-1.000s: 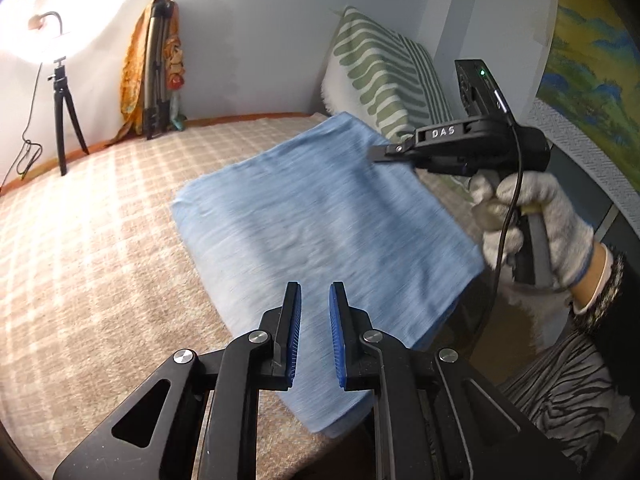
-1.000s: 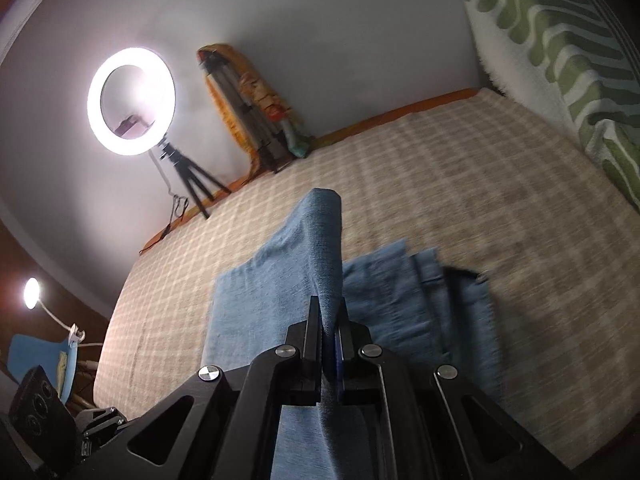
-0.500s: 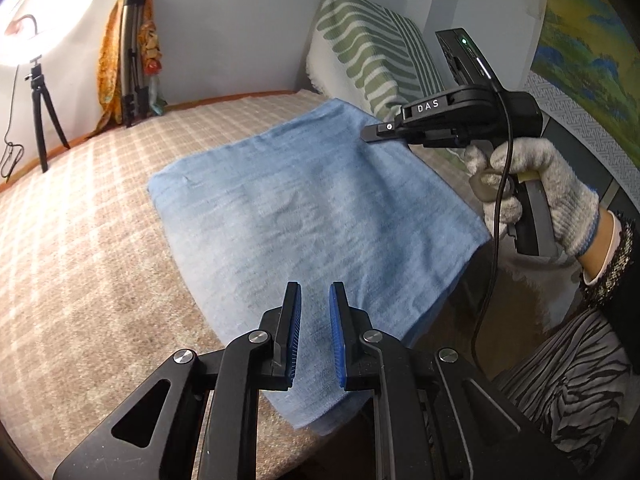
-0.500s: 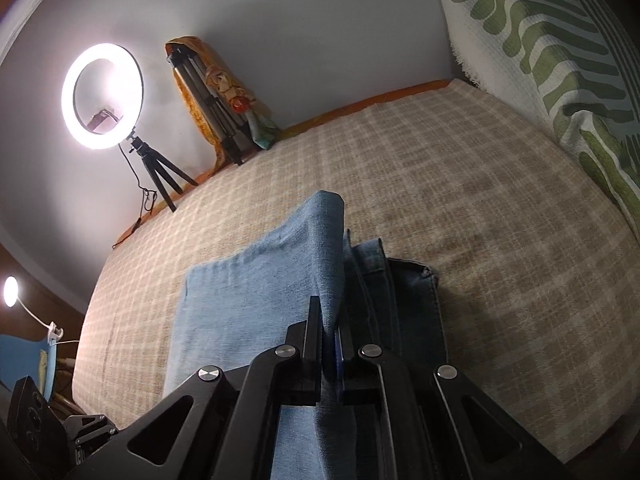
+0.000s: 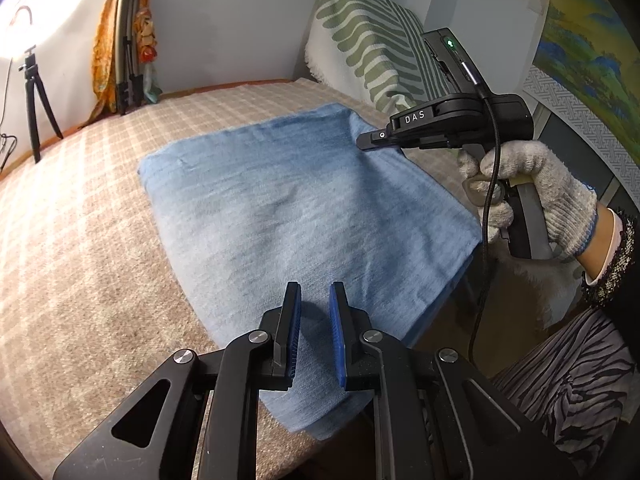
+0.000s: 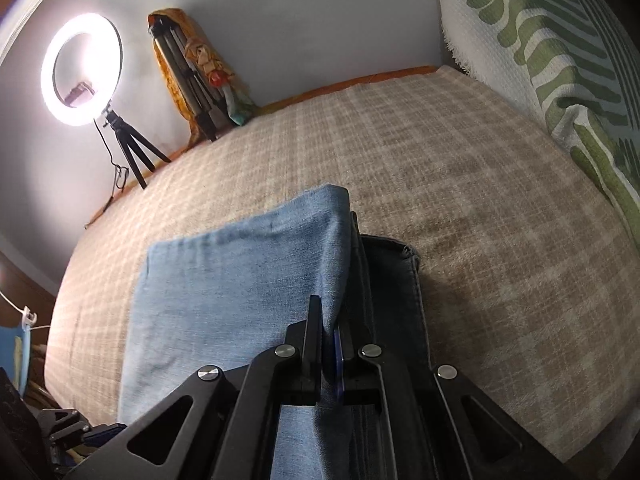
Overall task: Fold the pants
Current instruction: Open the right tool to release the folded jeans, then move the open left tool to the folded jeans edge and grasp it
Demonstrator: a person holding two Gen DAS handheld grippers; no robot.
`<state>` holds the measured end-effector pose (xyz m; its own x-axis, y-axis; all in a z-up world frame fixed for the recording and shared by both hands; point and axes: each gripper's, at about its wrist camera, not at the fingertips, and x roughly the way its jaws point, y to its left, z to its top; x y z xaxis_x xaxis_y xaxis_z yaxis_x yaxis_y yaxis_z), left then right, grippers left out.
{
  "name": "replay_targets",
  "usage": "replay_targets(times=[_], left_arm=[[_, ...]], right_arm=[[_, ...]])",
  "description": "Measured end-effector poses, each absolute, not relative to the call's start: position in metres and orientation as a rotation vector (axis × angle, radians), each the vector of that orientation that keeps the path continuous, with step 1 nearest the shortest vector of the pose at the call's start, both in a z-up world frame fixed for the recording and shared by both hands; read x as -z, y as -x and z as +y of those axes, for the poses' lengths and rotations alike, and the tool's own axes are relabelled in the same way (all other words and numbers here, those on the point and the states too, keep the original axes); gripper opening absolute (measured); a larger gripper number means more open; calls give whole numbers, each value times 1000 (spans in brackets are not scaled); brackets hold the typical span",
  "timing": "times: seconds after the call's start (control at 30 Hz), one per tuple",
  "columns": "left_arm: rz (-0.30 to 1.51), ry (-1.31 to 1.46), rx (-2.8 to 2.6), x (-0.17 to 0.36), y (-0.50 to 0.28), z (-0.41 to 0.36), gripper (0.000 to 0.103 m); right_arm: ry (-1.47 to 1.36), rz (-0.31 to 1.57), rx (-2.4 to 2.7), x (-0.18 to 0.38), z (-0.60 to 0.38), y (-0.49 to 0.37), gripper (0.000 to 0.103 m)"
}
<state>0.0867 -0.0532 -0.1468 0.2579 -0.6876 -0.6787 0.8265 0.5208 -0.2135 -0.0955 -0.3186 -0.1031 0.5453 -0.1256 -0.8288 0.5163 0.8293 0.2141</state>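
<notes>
– Listing nearest first: item one?
– Left gripper [image 5: 314, 292], over the bed's near edge. Blue pads drawn almost together with a narrow slit between them; nothing is clamped.
– Item two?
– Pants [image 5: 300, 208], light blue denim, folded into a flat rectangle on the plaid bed cover [image 5: 80, 240]. The nearest corner overhangs the near edge of the bed.
– Item three?
– Right gripper [image 6: 328, 308], carried by a hand in a white knit glove [image 5: 532, 192], at the pants' far right corner. Its jaws are closed on a fold of the top denim layer, which stands up into a ridge ahead of the fingers. A darker layer with a stitched hem lies just to the right of that ridge, on the cover.
– Beside that?
– Striped grey and black fabric [image 5: 572, 368] on the person, off the bed's right side.
– Farther back?
– Pillow [image 5: 372, 48], white with green wavy stripes, at the far right corner of the bed.
– And against the wall?
– Folded stand draped in orange cloth [image 5: 124, 40], leaning upright; ring light [image 6: 82, 68], lit, on a small black tripod [image 6: 128, 152] at the far left edge.
</notes>
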Motion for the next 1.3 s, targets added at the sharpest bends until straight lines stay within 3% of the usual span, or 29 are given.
replay_targets(times=[0.1,0.17,0.23,0.5,0.63,0.73,0.83,0.87,1.13,1.3], left_arm=[[811,-203,1038,149,-86,-54,18],[812,-204,1042,150,-86,-55,34],[808,-208,1051,150,-85,-55,42],[784,-259,1061,157,-74,-56,52],[809,-237,1077,155,-76,-48,55],[848,-177,1071,149,-85,-38,55],[887,-99,1056,142,-101,-26,59],[906,-69,1047,140,-108,-22,61],[1015,91,955,138,-157,-8,61],[1084,197,942,147,-178,-13,61]], right_arm=[[-441,936,408,105,-316,93,2],[-406,947,417,105,-313,91,2],[-401,952,427,106,-313,90,3],[-438,893,449,88,-320,103,24],[-430,884,426,83,-319,105,42],[-416,910,411,85,-320,107,76],[-410,912,389,88,-321,111,76],[-425,907,380,88,-324,113,80],[-522,920,289,104,-338,129,92],[-539,939,235,114,-339,137,93]])
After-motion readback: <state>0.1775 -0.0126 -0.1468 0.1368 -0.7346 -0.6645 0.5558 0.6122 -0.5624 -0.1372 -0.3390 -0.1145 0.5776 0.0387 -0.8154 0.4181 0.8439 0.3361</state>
